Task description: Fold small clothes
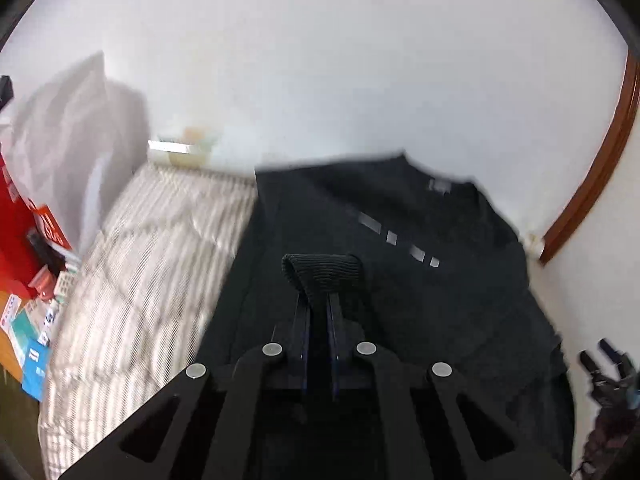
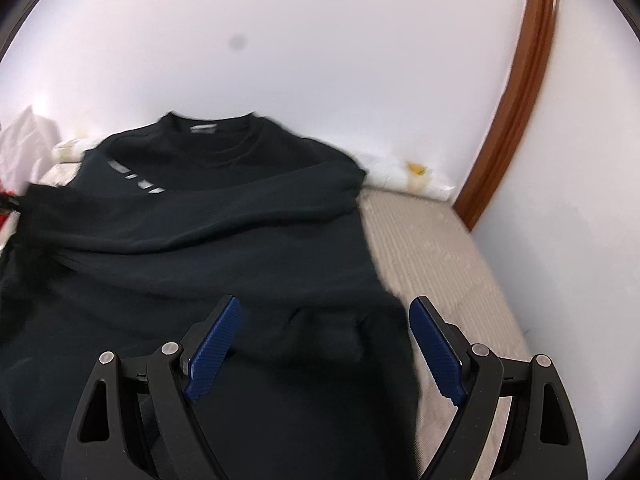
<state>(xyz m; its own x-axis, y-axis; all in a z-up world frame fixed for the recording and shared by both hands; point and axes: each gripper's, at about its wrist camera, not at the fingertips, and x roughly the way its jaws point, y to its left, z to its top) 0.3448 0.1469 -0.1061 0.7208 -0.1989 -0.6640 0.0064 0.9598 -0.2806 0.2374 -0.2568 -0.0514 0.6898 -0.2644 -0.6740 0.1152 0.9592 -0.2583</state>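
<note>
Blurred bed [image 1: 140, 240], sweater [image 1: 400, 240] hem cut off

sweater print: a slanted row of pale bars on the chest of the black sweater [image 1: 420, 240]; they are plain shapes, not letters.
neck tag: a small grey tag [image 2: 203, 128] sits inside the sweater's collar; any words on it are too blurry to read.
red box: a red box [image 1: 18, 240] at the left edge has white marks on an orange patch; they are too blurry to read.
small packs: blue and green packs [image 1: 34, 356] beside the bed have white marks that look like letters or numbers; they are too smeared to tell.
readable words: none can be read anywhere.
</note>
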